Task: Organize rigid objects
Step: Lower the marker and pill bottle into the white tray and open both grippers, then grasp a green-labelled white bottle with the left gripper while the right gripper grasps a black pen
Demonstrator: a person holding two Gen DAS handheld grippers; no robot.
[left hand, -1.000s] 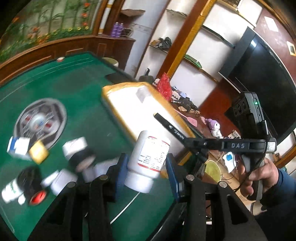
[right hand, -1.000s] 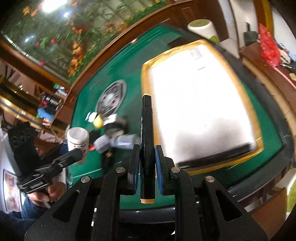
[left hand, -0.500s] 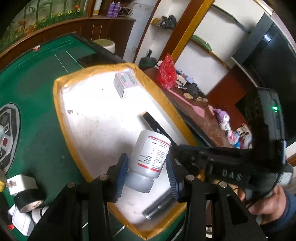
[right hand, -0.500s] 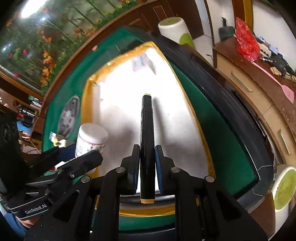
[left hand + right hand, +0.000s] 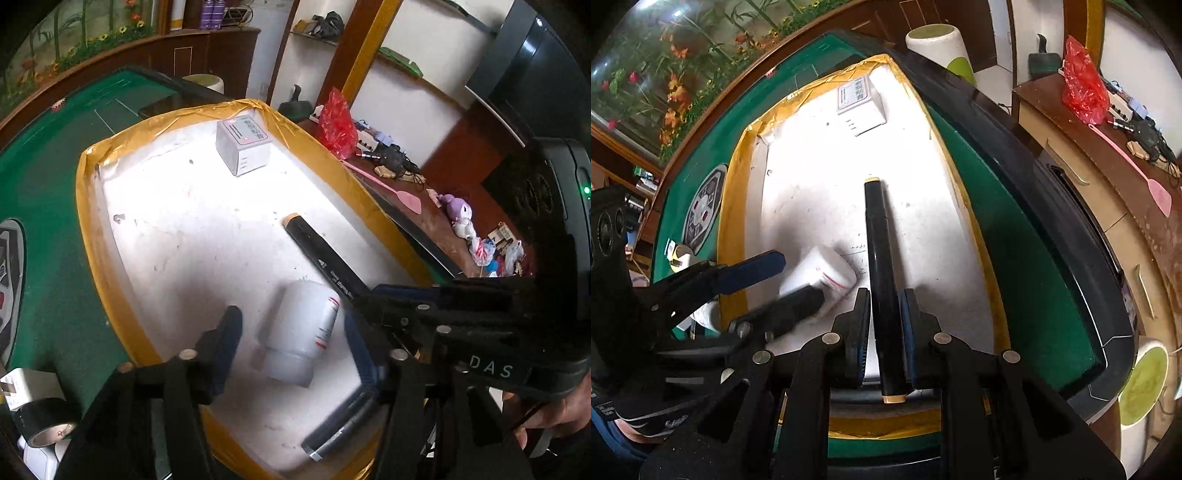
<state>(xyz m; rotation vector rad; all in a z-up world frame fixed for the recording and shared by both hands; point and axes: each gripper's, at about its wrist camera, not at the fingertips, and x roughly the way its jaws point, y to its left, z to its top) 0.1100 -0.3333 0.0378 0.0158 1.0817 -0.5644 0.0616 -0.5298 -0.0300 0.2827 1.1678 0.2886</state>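
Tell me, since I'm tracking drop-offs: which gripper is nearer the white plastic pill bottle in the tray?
Left. The left gripper straddles the white plastic pill bottle, fingers open either side of it. The right gripper sits just beside it, around the black marker pen.

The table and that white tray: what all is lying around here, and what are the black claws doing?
Tray: one, white with yellow taped rim, on the green table.
White bottle: one, lying in the tray.
Black marker: one, over the tray.
Small box: one, white-grey, tray's far corner.
Dark pen: one, tray's near edge.
Black tape roll: one, on the table.
Left gripper: black, open around the bottle.
Right gripper: black, around the marker; grip unclear.
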